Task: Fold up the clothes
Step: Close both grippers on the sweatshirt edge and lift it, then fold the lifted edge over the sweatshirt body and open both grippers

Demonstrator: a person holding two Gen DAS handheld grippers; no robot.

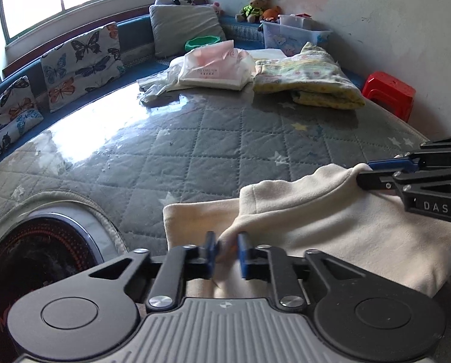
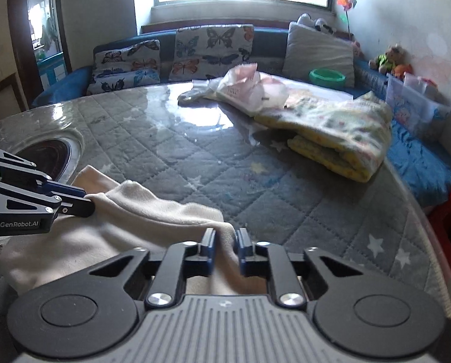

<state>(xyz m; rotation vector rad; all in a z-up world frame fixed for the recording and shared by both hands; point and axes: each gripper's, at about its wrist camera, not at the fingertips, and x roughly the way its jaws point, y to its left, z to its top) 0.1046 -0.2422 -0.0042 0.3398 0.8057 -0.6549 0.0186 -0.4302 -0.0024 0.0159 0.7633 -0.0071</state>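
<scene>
Cream fleece garment (image 1: pixel 331 211), partly folded, rumpled.

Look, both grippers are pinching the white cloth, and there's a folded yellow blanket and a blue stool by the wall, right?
Nearly. The stool is red, not blue; the left wrist view shows it by the wall. The rest holds: the left gripper and right gripper each have their jaws closed on the white cloth, and the folded yellow blanket lies farther back.

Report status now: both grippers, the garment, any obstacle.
Left gripper and right gripper both shut on cream garment, edge lifted off quilted table. Folded yellow blanket far ahead, no obstruction.
</scene>
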